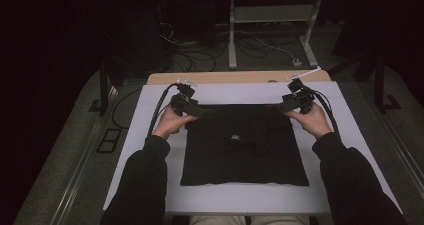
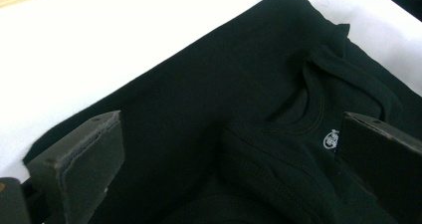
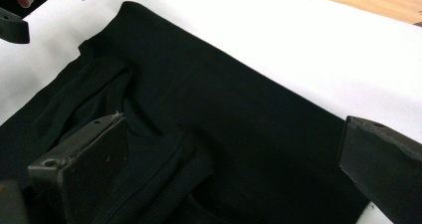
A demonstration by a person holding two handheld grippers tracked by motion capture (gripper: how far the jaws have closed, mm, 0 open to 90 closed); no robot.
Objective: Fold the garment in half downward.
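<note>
Black T-shirt (image 1: 244, 150) is folded into a neat rectangle on the white counter (image 1: 250, 197), tiny white logo near the collar. Left tool (image 2: 224, 149) and right tool (image 3: 229, 154) both hang wide open over its far corners, gripping nothing.

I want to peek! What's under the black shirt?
The black shirt lies folded flat on a white sheet covering the table. Anything beneath the cloth itself is covered.

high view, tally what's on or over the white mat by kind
black shirt: 1
hand-held grippers, left and right: 2
hands, left and right: 2
total: 5
</note>
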